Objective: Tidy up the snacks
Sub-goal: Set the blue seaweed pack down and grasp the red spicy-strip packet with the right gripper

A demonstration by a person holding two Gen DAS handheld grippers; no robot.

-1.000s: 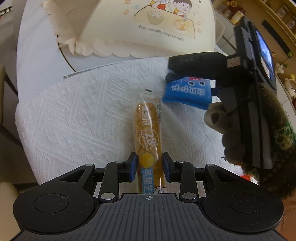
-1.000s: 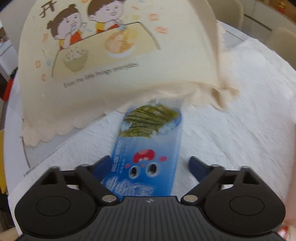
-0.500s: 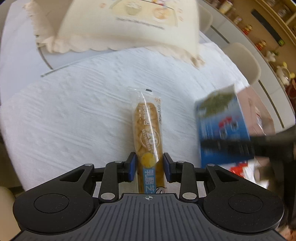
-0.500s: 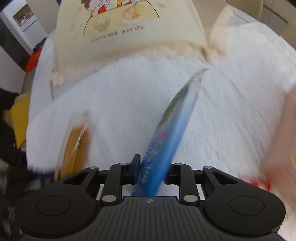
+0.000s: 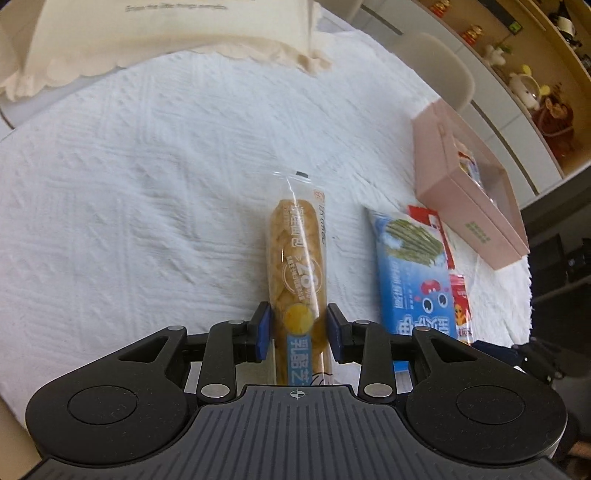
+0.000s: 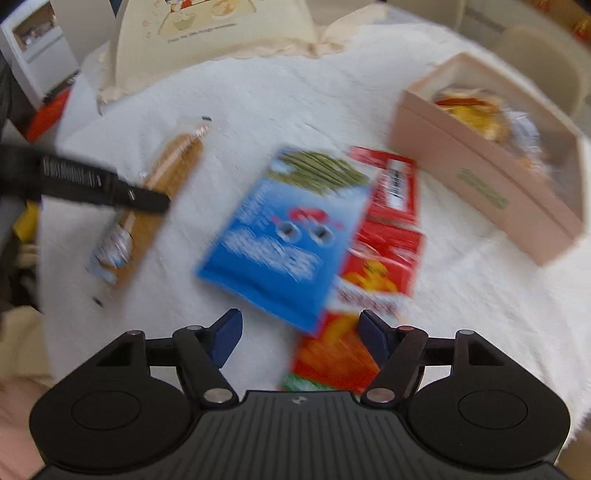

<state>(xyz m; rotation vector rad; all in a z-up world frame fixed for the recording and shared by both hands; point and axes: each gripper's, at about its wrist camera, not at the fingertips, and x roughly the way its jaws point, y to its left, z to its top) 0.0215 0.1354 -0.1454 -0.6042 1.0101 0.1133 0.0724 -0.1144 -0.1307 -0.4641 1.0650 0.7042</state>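
Observation:
My left gripper [image 5: 298,328] is shut on the lower end of a long bread packet [image 5: 297,266], and its jaws are just starting to ease open. The right wrist view shows the same bread packet [image 6: 173,173] with a black left finger [image 6: 103,184] across it. A blue seaweed snack packet [image 6: 291,229] lies flat, partly over red snack packets [image 6: 391,206]. My right gripper [image 6: 301,332] hovers just above its near corner. Its jaws are opening and the pads do not touch the packet. An open pink box [image 6: 480,173] with wrapped snacks inside stands to the right.
A white textured cloth [image 5: 147,184] covers the round table. A cream food cover [image 5: 166,29] with cartoon print stands at the far side. A pale chair [image 5: 439,66] and shelves with ornaments are beyond the pink box [image 5: 454,192]. The blue packet [image 5: 413,273] lies right of the bread.
My right gripper swung right with the blue packet, then let it go onto the red packets by the pink box. My left gripper shifted right, still holding the bread packet.

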